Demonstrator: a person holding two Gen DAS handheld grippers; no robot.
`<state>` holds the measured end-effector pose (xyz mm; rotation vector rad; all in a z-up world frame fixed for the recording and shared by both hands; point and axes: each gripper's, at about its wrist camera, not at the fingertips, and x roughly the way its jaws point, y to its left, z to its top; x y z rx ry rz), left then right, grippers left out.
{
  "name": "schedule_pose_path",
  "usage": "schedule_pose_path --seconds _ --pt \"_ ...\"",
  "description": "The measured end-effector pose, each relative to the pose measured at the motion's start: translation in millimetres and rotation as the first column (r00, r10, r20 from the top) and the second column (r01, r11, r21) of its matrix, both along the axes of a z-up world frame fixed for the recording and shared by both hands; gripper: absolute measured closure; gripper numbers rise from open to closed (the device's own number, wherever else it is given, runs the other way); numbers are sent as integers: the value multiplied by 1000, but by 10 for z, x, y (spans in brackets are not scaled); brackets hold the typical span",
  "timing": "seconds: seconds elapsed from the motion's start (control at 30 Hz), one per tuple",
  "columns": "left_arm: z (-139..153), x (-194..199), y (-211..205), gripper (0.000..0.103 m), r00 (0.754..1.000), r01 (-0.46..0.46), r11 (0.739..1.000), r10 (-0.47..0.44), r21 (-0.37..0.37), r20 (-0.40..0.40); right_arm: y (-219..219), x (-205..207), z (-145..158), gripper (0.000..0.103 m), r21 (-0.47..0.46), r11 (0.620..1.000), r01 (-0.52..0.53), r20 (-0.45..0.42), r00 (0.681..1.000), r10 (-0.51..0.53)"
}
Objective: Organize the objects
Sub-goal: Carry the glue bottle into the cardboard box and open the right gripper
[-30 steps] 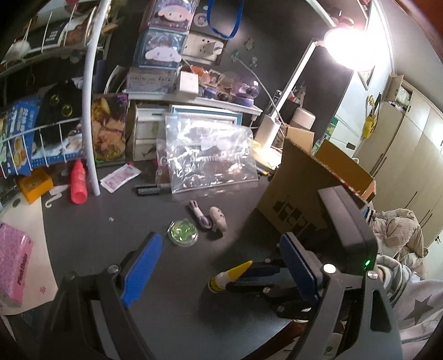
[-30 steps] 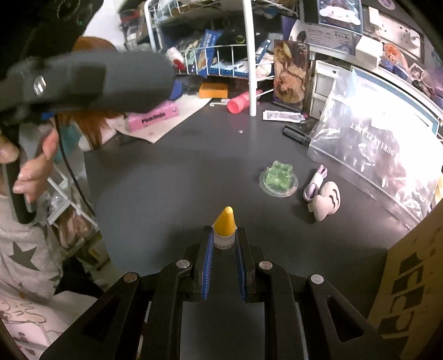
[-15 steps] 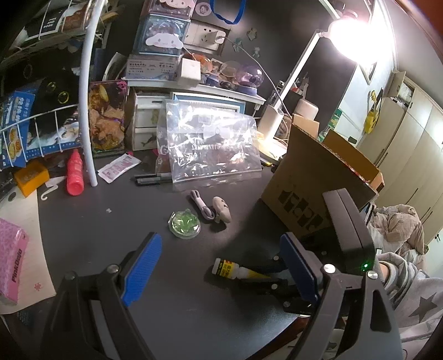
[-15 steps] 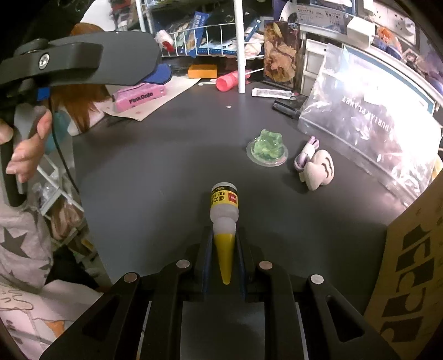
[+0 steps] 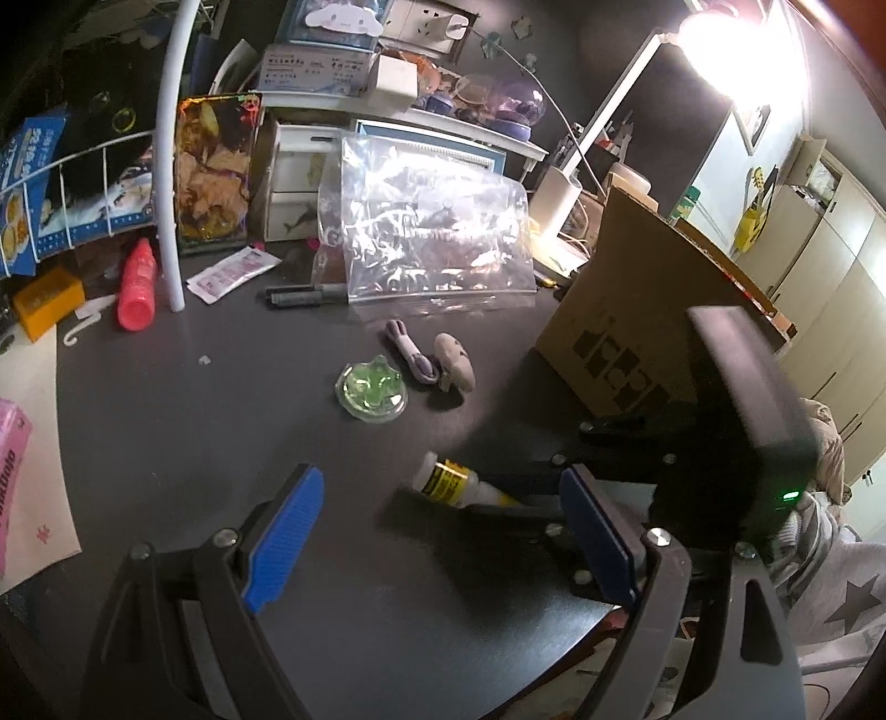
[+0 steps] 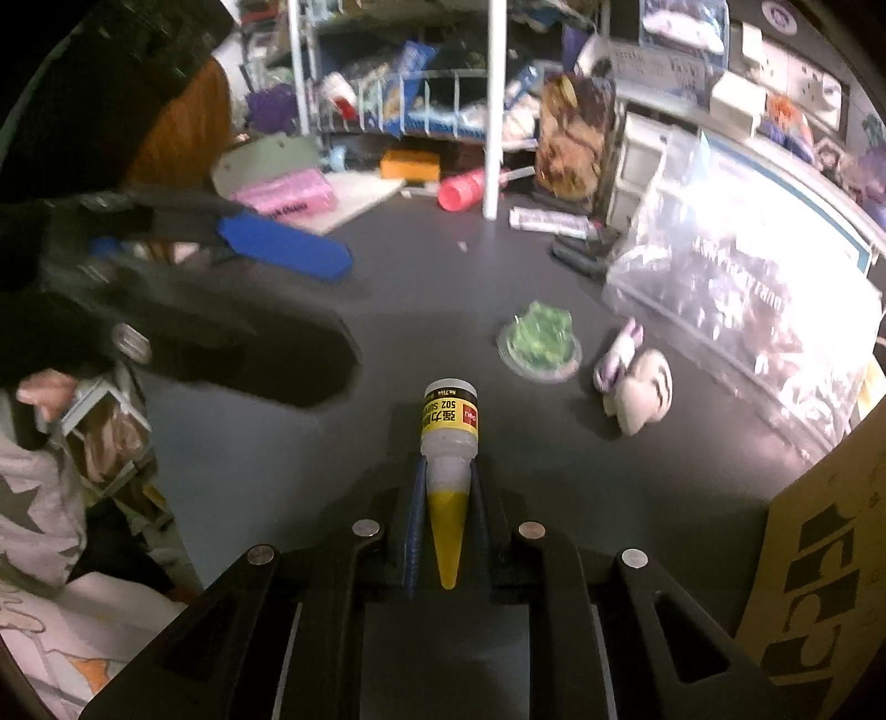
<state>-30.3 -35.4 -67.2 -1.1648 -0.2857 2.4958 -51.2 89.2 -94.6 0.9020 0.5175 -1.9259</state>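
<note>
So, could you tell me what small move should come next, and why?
Probably bring the open left gripper onto the glue bottle's free end. The right gripper grips it only by its yellow cap, base pointing out above the table.

home bedroom desk | cluttered wire rack (image 5: 66, 183), Cinnamoroll boxes (image 5: 332, 16), desk lamp (image 5: 714, 33), wardrobe (image 5: 825, 266), star-print bedding (image 5: 847, 598)
</note>
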Motion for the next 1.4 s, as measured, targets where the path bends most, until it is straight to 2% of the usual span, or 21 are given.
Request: schedule_pose_path --seconds 0.07,0.13,0.2,0.4,0.6,1.0,1.4 --pt "38 6 0 18 1000 12 1000 -12 21 -11 14 68 121 92 -32 999 -16 -25 1000 16" --pt "113 16 13 25 999 29 999 -28 36 -29 29 128 270 92 -58 998 -31 -59 998 27" --pt "215 20 20 36 997 51 997 -48 53 -52 35 185 417 92 -81 996 -43 -88 995 36" --pt "545 -3 73 58 987 106 992 -97 67 -125 107 273 816 92 -139 989 -52 -188 982 25" --pt "833 -88 216 65 974 139 990 -131 32 -183 227 237 1080 92 -159 987 -24 -252 968 -17" --pt "1290 -419 809 66 941 249 969 -245 -13 -232 736 41 1509 92 -162 981 110 -293 944 -154" --pt "1211 -915 1549 66 924 350 937 -346 -7 -160 1386 -306 1498 92 -102 962 254 -179 946 -269"
